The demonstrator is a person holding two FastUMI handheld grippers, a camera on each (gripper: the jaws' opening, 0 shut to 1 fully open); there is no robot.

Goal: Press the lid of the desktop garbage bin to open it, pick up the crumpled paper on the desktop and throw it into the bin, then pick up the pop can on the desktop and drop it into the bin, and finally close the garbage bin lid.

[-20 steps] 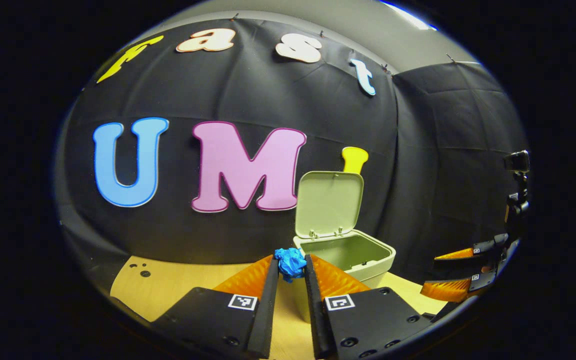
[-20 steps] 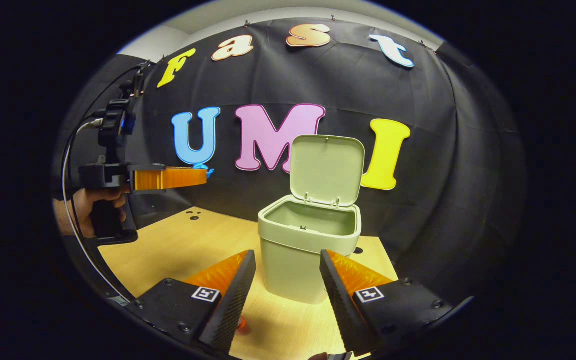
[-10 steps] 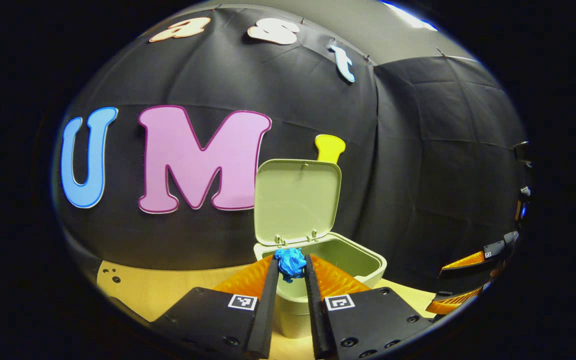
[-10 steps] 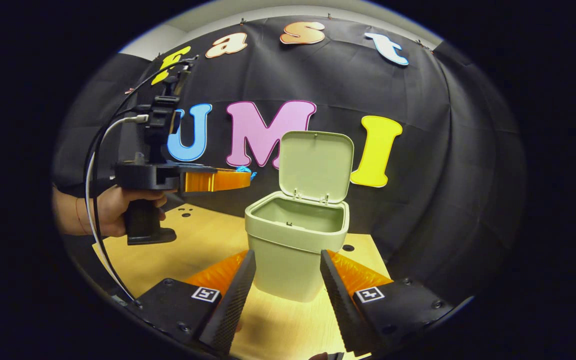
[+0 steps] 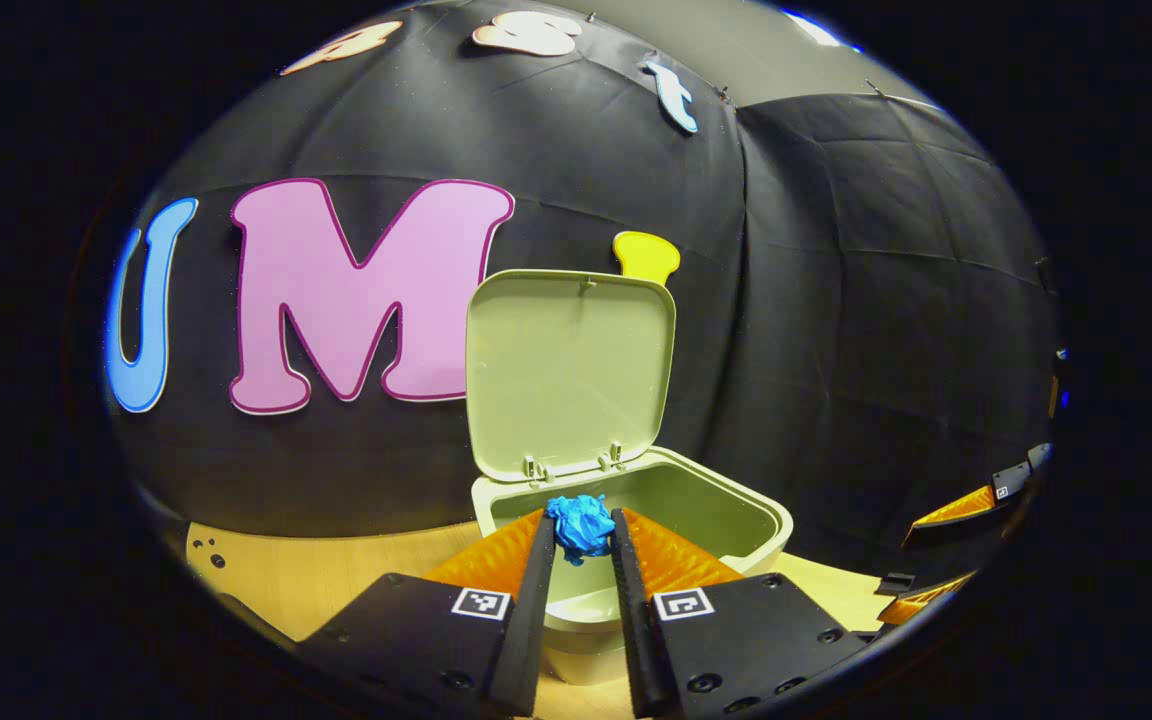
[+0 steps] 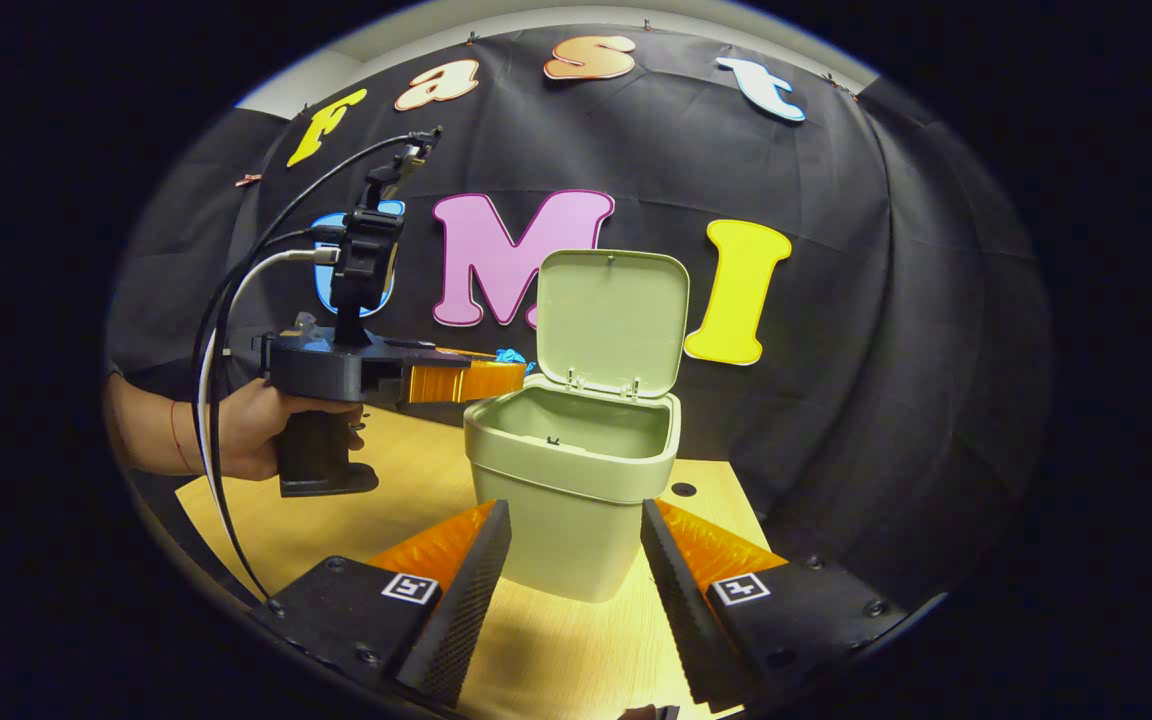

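Your left tool [image 5: 581,530] is clamped on the crumpled paper [image 5: 579,524], both fingers [image 5: 533,590] pressing its sides at their tips, low in the centre of the left gripper view. The paper sits right at the near-left rim of the open bin [image 5: 736,500], just below the hinges. The lid [image 5: 568,365] stands upright behind the opening, close above and beyond the paper. The bin's cavity lies open to the right of the paper.

In the right gripper view your left tool [image 6: 511,368] comes in level from the left of the frame, held in your hand [image 6: 241,430], and its tip with the blue paper [image 6: 513,356] is just at the bin's [image 6: 566,500] upper left rim, beside the lid [image 6: 611,320]. Cables [image 6: 236,300] arc back from the tool towards the left edge.

Your right tool [image 6: 576,570] has its fingers spread apart, holding nothing, at the bottom of that view, with the bin's body between and beyond them and bare desk [image 6: 366,520] to the left.

Against half a second ago, the bin and lid loom larger in the left gripper view, and the paper now overlaps the rim rather than sitting short of it. In the right gripper view the left tool has moved rightwards to the bin's edge.
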